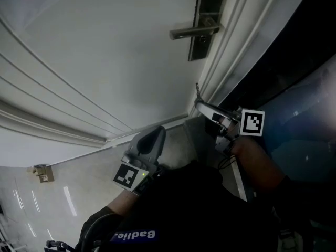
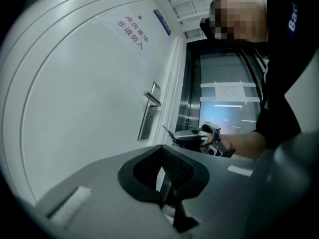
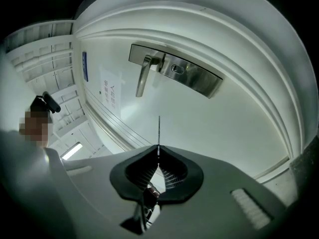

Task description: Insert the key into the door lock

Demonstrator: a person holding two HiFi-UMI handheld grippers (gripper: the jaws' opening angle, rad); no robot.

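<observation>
Your right gripper [image 3: 159, 152] clamps the key [image 3: 159, 128], blade well short of the lock [image 3: 177, 69]; line it up square before pushing. Your left gripper [image 2: 160, 153] is closed, empty.

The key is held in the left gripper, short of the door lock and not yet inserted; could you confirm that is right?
Not quite: the key is clamped in the right gripper, not the left gripper. The right gripper view shows its blade jutting from the jaws, short of the door lock, not inserted.
</observation>
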